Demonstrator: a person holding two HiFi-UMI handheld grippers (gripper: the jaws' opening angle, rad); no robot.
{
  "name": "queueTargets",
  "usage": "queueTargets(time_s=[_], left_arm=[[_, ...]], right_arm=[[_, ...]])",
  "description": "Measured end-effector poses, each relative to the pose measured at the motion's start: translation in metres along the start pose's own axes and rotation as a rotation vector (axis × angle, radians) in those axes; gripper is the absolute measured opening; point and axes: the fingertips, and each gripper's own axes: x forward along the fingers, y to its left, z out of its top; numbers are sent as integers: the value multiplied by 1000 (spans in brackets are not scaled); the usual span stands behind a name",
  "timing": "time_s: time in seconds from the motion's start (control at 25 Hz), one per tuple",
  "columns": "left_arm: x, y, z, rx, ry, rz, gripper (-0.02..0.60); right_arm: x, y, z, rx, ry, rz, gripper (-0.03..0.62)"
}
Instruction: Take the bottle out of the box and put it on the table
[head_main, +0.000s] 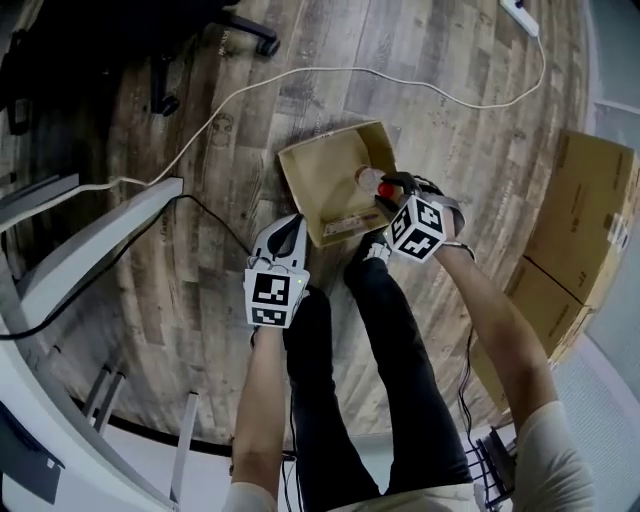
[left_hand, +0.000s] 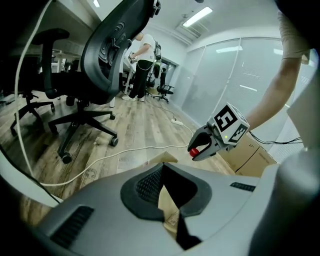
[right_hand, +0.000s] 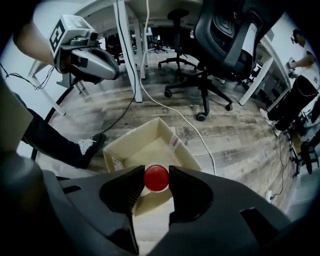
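Since the bottle (head_main: 368, 178) sits at the right side of the open box (head_main: 298, 175) on the floor, I take it from above, with my right gripper (head_main: 386, 192) clamped on its red cap for a straight lift. My left gripper (head_main: 291, 230) is pinched shut and empty. It hangs at the box's near-left corner, out of the way.

On the wood floor (head_main: 440, 150) ahead of you, a white cable (head_main: 300, 75) runs to a power strip (head_main: 519, 15). Cartons (head_main: 585, 220) stand at your right, a chair (left_hand: 112, 50) beyond, a desk (head_main: 100, 235) at your left.
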Motion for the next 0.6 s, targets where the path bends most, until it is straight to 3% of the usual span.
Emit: queueTargets(time_s=[0.2,0.6], left_arm=[[-53,-19,43,12,-18,-18,12],[-173,-39,143,33,-70,21,12]], right_arm=[[-76,16,45,-42,-44,2,181],[-242,40,158,-165,-149,15,181]])
